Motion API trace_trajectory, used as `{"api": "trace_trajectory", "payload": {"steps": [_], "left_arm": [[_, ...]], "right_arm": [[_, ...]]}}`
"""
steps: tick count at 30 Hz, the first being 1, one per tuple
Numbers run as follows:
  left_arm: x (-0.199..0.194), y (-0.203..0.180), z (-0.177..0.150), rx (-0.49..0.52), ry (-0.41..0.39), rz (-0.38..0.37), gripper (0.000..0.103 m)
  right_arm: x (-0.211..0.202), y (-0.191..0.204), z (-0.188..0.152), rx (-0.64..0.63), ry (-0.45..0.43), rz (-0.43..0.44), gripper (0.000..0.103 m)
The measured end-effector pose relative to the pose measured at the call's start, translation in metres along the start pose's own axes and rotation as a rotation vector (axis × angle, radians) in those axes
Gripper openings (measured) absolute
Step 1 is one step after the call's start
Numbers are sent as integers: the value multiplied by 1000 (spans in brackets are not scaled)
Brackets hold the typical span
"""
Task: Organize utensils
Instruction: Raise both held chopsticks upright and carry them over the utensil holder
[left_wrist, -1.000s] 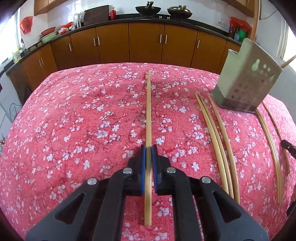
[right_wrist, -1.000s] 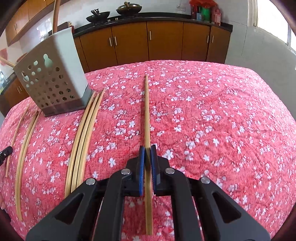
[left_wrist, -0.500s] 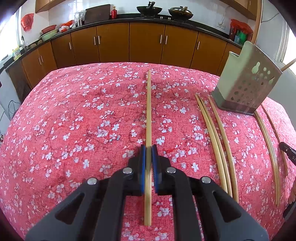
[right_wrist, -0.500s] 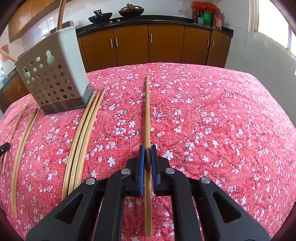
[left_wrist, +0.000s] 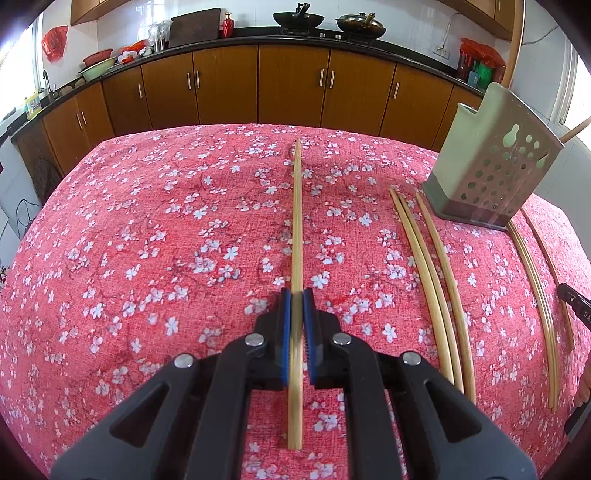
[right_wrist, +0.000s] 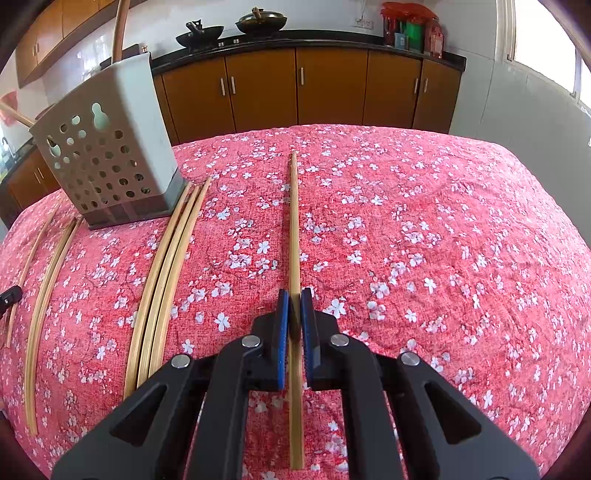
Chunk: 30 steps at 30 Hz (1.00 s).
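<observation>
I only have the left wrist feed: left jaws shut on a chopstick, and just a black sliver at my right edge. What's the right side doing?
Observer: The right gripper has its jaws shut on its own chopstick, which points away toward the cabinets.
Operator: Where's the holder relative to it?
Observer: The utensil holder stands ahead and to the left of the right gripper. Three loose chopsticks lie on the cloth between it and the held one.
</observation>
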<state>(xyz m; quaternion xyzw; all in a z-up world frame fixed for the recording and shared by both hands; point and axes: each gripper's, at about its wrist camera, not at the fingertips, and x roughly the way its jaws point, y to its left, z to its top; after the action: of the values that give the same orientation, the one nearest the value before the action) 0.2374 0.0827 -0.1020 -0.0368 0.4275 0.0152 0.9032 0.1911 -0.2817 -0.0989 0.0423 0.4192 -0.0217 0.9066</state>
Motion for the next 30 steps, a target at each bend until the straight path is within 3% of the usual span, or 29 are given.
{"api": "trace_trajectory", "payload": {"steps": [19,30], "left_arm": [[-2,0,-2,-11,0,-13,11],[-17,-4,-19,50,6,15,9]], "right_arm": [[-2,-3,-2,28,-2,13,8],[-11,-4,-11,25,-6,21,8]]}}
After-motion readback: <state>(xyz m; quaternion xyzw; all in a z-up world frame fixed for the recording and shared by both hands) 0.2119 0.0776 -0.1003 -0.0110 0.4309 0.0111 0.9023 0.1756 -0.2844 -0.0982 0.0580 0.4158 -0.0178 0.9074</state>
